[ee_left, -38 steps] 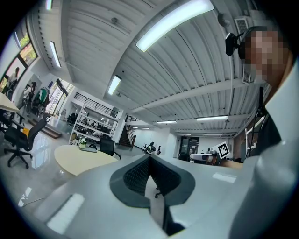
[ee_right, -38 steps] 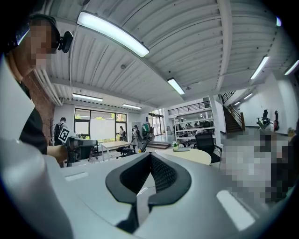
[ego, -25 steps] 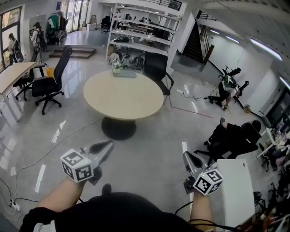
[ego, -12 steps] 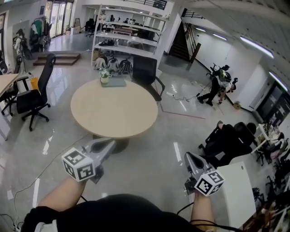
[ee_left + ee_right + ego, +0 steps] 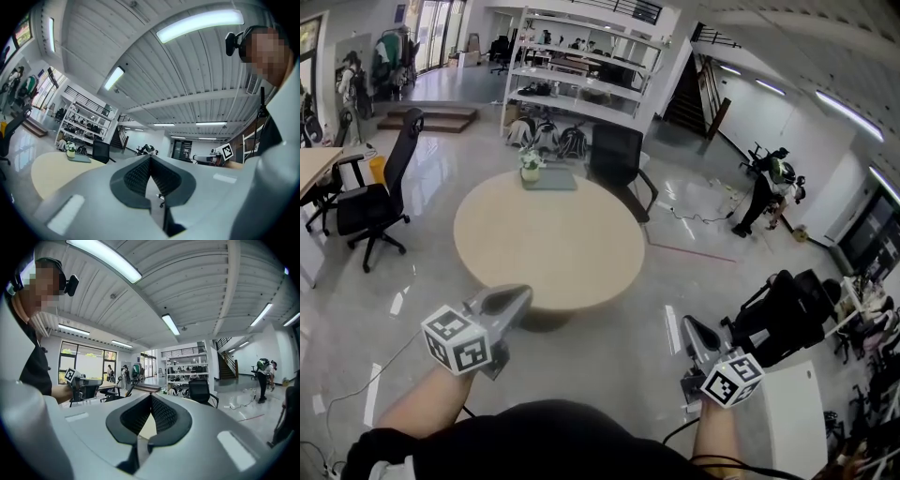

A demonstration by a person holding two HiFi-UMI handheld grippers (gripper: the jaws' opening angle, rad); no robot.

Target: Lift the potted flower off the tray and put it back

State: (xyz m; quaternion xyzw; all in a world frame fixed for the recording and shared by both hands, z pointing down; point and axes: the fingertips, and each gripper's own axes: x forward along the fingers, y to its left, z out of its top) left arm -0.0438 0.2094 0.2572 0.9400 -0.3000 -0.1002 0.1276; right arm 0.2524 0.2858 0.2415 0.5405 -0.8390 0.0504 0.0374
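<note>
1. Potted flower: small white pot, green leaves, pale blooms. It stands upright on the tray, at the tray's left end.
2. Tray: flat, grey, rectangular, lying at the far edge of the round surface.
3. Surface: beige, smooth, matte top. The floor around it is glossy grey.
4. Left gripper: grey plastic shells, dark ribbed pads. Jaw tips pressed together, nothing between them. In the head view its tip shows at the surface's near rim, well apart from the flower.
5. Right gripper: same build, jaws pressed together, empty. It is over the floor to the right of the surface.
6. Each gripper carries one cube with black-and-white square markers.
7. Counts: one potted flower, one tray, one round surface, two grippers. Two black office chairs: one behind the surface, one to the left. One white shelf unit beyond.
</note>
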